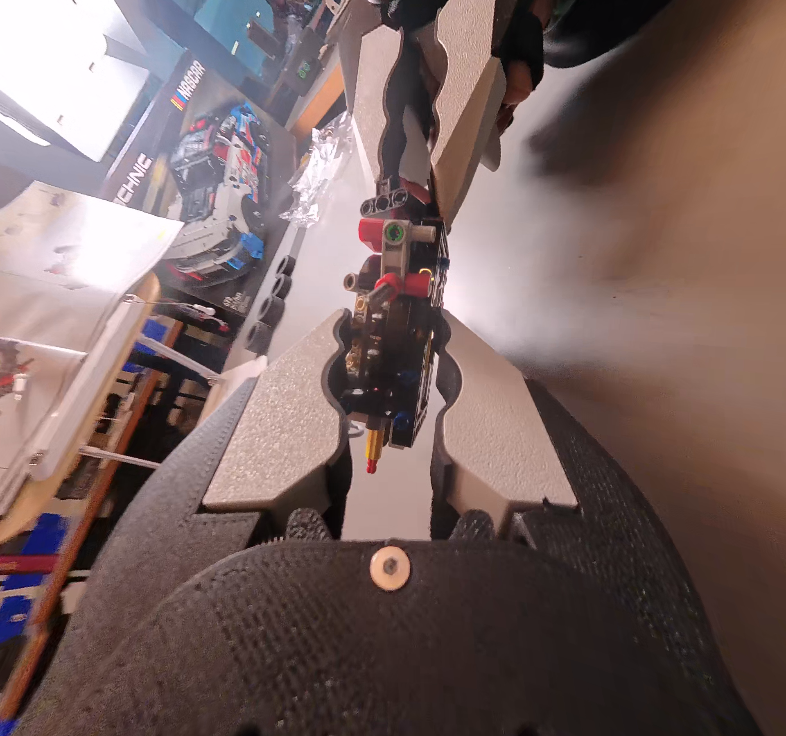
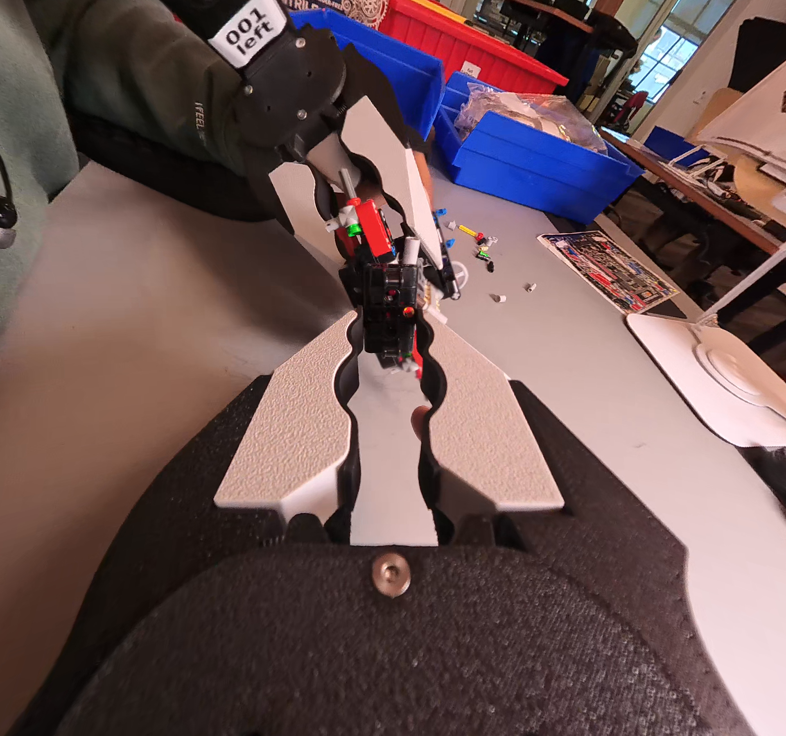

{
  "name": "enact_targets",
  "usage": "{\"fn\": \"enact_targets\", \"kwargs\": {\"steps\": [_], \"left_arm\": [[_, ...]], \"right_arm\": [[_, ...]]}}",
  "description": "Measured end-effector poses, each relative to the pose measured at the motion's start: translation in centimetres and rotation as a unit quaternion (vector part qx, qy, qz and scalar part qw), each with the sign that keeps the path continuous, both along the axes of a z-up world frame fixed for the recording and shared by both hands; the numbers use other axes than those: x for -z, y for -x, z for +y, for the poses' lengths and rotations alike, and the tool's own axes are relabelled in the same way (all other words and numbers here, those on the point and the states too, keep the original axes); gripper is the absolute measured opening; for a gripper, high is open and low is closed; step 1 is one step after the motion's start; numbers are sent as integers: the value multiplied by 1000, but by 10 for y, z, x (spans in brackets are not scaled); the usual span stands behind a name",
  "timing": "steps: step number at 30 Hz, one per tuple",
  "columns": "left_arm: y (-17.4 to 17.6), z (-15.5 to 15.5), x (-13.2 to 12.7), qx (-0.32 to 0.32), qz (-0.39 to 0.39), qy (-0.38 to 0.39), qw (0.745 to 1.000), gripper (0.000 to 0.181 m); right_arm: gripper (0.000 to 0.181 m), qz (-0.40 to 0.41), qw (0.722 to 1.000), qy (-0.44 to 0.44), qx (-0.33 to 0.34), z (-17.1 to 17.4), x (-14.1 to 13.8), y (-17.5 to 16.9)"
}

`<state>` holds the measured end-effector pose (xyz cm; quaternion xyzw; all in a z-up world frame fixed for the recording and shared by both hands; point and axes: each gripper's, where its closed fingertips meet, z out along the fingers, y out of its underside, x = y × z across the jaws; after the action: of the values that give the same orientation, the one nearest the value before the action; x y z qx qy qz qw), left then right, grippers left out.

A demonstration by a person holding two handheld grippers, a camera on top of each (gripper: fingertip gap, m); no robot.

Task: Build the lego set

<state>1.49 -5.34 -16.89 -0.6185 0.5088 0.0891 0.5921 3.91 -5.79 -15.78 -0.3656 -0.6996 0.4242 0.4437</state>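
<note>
Two hand-held grippers grasp one lego build (image 1: 395,332) from its two ends, up off the surface (image 2: 553,375). My left hand-held gripper (image 1: 389,345) pinches the near end, my right hand-held gripper (image 2: 389,332) the far end. Its long side runs straight between them. I think both are equally near, so neither should twist.

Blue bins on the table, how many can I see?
3: a large blue bin at the back, a small one beside it, another in front holding plastic bags. Others may be hidden.
</note>
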Motion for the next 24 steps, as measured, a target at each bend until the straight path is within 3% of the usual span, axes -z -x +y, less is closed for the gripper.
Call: {"fn": "enact_targets", "kwargs": {"steps": [6, 12, 17, 24], "left_arm": [[-3, -3, -3, 17, -90, 80, 993, 36], [-10, -9, 5, 32, -124, 163, 978, 36], [-14, -10, 4, 45, -193, 226, 954, 36], [-14, -10, -12, 83, -318, 250, 911, 36]], "right_arm": [[23, 4, 999, 34, -2, 4, -9, -1], [23, -23, 998, 49, -35, -2, -6, -5], [23, -71, 993, 72, -57, -2, -9, -6], [24, -150, 975, 147, -75, -1, -31, 1]]}}
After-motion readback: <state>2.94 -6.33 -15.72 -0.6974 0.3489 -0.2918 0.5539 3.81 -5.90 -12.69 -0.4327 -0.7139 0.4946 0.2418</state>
